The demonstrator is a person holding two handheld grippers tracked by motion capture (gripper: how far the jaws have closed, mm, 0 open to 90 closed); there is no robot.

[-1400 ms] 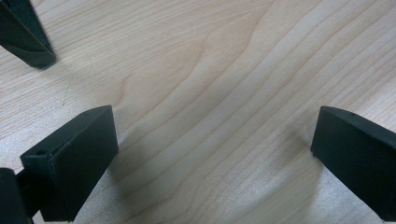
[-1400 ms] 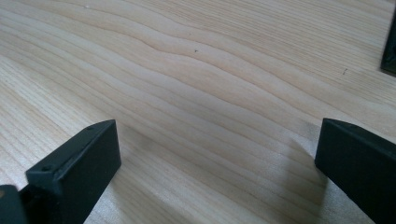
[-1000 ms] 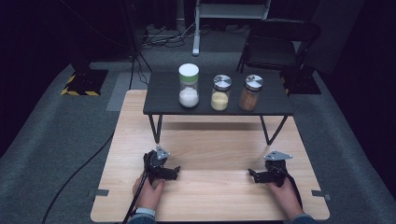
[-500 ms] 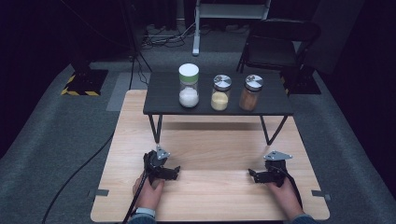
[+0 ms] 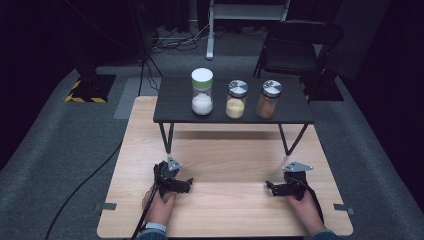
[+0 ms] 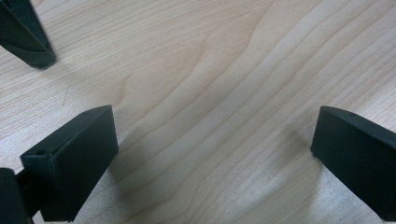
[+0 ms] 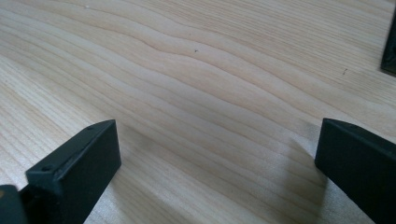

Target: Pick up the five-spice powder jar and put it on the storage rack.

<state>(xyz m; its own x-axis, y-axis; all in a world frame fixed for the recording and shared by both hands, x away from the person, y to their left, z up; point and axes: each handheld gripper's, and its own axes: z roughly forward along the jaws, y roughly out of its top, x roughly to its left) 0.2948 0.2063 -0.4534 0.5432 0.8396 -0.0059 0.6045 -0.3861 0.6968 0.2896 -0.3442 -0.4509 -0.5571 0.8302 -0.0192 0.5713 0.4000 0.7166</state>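
- left gripper [image 5: 186, 185] and right gripper [image 5: 270, 188]: jaws spread wide, nothing held, resting low on the wooden table [image 5: 225, 210], pointing inward, likely a ready pose.
- three jars [image 5: 236, 99] stand in a row on the black shelf [image 5: 172, 105], well apart from both grippers, probably within forward reach.

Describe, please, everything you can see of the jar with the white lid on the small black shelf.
The jar with the white lid is clear, glass or plastic by its look, and the tallest of three standing in a row. Its broad, pale lid is closed. A white powder or grain fills roughly its lower third. It stands upright at the row's left end on the black shelf, apart from the neighbouring yellow-filled jar. Nothing but the shelf touches it.
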